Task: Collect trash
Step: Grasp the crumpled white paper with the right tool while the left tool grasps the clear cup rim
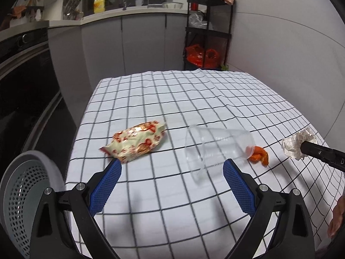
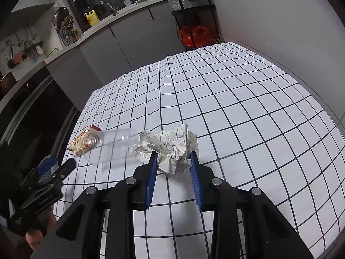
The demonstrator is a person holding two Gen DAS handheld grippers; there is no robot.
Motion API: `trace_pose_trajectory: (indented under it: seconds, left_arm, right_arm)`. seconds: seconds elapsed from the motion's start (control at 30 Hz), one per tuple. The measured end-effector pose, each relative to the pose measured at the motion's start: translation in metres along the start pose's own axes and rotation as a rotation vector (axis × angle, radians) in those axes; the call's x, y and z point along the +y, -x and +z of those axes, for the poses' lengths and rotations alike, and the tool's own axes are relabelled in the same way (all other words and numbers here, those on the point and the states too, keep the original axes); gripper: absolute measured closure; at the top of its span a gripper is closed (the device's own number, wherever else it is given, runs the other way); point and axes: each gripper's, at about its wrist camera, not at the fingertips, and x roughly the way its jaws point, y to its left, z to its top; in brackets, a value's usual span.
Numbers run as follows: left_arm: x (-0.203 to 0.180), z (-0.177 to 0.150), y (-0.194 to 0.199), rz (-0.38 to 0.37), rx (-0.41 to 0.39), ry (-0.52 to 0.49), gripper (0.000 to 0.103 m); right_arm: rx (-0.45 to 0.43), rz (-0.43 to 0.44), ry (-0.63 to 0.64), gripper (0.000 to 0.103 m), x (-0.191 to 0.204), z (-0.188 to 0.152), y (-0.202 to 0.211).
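My right gripper (image 2: 173, 155) is shut on a crumpled ball of checked paper (image 2: 170, 145), held a little above the cloth; the same ball (image 1: 298, 143) shows at the far right of the left wrist view, on the tip of the right gripper (image 1: 303, 145). My left gripper (image 1: 172, 165) hangs open over the table, nothing between its blue pads (image 1: 105, 185). Just beyond it a clear plastic cup (image 1: 215, 149) lies on its side. An orange peel (image 1: 258, 155) sits at the cup's base. A red and cream snack wrapper (image 1: 135, 142) lies to the left.
The table wears a white cloth with a black grid (image 1: 194, 99). A grey perforated basket (image 1: 23, 202) stands off the table's near left corner. Kitchen cabinets and a black shelf rack (image 1: 207, 30) stand beyond the far edge. A hand (image 1: 336, 218) shows at the right edge.
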Motion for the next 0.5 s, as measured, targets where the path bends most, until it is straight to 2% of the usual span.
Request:
trace_pose_trajectory:
  seconds: [0.33, 0.37, 0.43, 0.5]
  left_arm:
    - [-0.024, 0.01, -0.035, -0.081, 0.014, -0.039, 0.01]
    - [-0.025, 0.011, -0.036, -0.09, 0.016, -0.037, 0.013]
    - [-0.026, 0.013, -0.041, -0.127, 0.023, -0.024, 0.026]
    - [-0.028, 0.013, -0.043, -0.158, 0.033, -0.012, 0.051]
  right_arm:
    - [0.013, 0.026, 0.014, 0.074, 0.004, 0.003, -0.003]
    - [0.013, 0.027, 0.015, 0.074, 0.004, 0.003, -0.004]
    - [0.015, 0.026, 0.018, 0.074, 0.003, 0.002, -0.004]
    - [0.019, 0.023, 0.02, 0.074, 0.003, 0.001, -0.005]
